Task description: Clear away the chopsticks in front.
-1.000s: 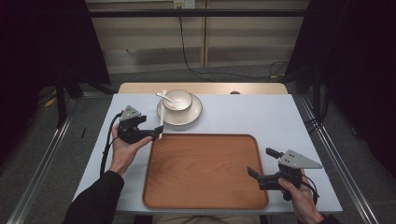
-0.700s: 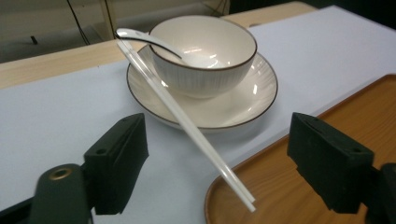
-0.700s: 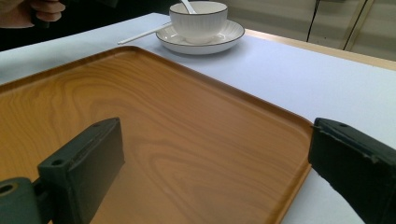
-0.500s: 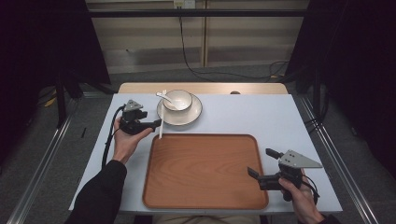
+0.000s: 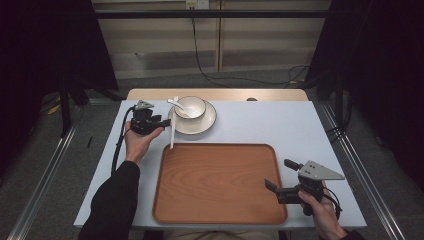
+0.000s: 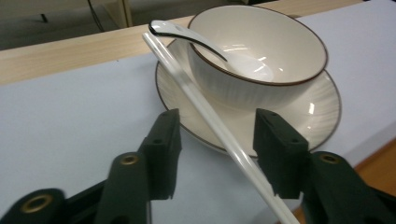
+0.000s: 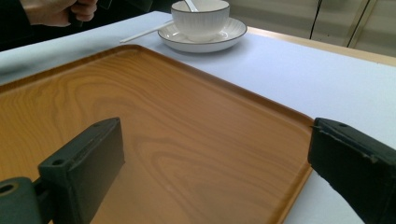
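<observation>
Pale blue tabletop [image 5: 280, 125] is carrying everything, dark curtains and a cabled back wall behind it. Wooden tray [image 5: 220, 185] is sitting at the near middle, nothing on it. Beyond its far left corner a cream plate [image 5: 207, 122] is bearing a ribbed bowl [image 5: 192, 106] with a ceramic spoon [image 5: 176, 103] leaning out over the rim.

Right tool [image 5: 280, 175] is hovering over the tray's right edge, jaws spread wide, nothing between them.

Left tool [image 5: 167, 121] is sitting just left of the plate, and its jaws have just been closing around the white chopstick [image 6: 210, 119]. Left gripper view shows the stick running diagonally between the jaws; it's lying close against one jaw while the other is standing off, so no clamp yet.

Chopstick is resting with its far end by the spoon handle, mid-part on the plate rim, near end reaching toward the tray corner.

Handling, my read: light, rigid, glossy, thin, probably melamine or ceramic. Likely to be slipping or pivoting under a loose pinch, possibly chipping if dropped. Gripping near mid-length, square across the shaft, looks best; lifting clear of the plate rim first.
</observation>
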The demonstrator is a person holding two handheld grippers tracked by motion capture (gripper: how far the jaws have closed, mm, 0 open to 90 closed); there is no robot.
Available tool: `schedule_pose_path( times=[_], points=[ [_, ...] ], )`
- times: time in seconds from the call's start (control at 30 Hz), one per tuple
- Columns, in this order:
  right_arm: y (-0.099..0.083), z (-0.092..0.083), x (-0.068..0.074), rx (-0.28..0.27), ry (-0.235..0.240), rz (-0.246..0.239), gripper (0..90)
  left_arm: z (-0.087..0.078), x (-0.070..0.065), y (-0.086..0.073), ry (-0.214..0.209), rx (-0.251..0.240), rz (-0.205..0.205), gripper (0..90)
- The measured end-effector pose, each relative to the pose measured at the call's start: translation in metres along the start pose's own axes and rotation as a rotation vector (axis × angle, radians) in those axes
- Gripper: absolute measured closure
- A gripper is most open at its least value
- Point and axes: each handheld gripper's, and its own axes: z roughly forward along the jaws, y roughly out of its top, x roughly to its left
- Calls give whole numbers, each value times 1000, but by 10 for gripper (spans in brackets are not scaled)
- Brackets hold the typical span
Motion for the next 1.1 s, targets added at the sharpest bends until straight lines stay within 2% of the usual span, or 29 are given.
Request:
schedule_pose_path(
  times=[0.07, 0.1, 0.13, 0.2, 0.23, 0.33, 0.4, 0.43, 0.63, 0.7, 0.73, 0.77, 0.9, 1.0, 1.03, 1.1],
  points=[
    [0, -1, 1, -2, 1, -2, 33, 4, 0, 3, 29, 7, 12, 596],
    [0, -1, 1, -3, 2, -1, 33, 6, -1, 4, 25, 8, 3, 634],
    [0, -1, 0, -2, 2, -2, 33, 8, -1, 6, 23, 18, 25, 650],
    [0, -1, 0, -3, 2, -2, 33, 10, -3, 7, 26, 14, 24, 700],
    [0, -1, 0, -4, 2, 1, 33, 16, -2, 7, 29, 30, 31, 719],
    [0, -1, 0, -1, 1, -3, 33, 25, -1, 6, 35, 45, 24, 756],
    [0, -1, 1, 2, 4, -7, 33, 27, 0, 6, 45, 49, 27, 762],
    [0, 0, 1, 2, 3, -13, 33, 30, 2, 6, 31, 51, 6, 764],
    [0, 0, 1, 6, 3, -6, 33, 35, 3, 6, 33, 46, -14, 760],
    [0, 0, 1, 6, 2, -9, 33, 38, 3, 6, 16, 61, -21, 761],
    [0, 0, 1, 5, 3, -9, 33, 39, 2, 5, 8, 55, -44, 761],
    [0, 0, 1, 5, 2, -10, 33, 40, 2, 4, 27, 68, -29, 761],
    [0, -1, 0, 2, -4, -9, 33, 43, 0, 4, 21, 70, -34, 768],
    [0, -1, 0, 1, -2, -7, 32, 43, 0, 5, 41, 71, -38, 808],
    [0, -1, 0, 2, -1, -8, 32, 44, 2, 6, 29, 93, -28, 819],
    [0, -1, 0, 1, -1, -8, 32, 46, 1, 6, 42, 92, -40, 821]
  ],
)
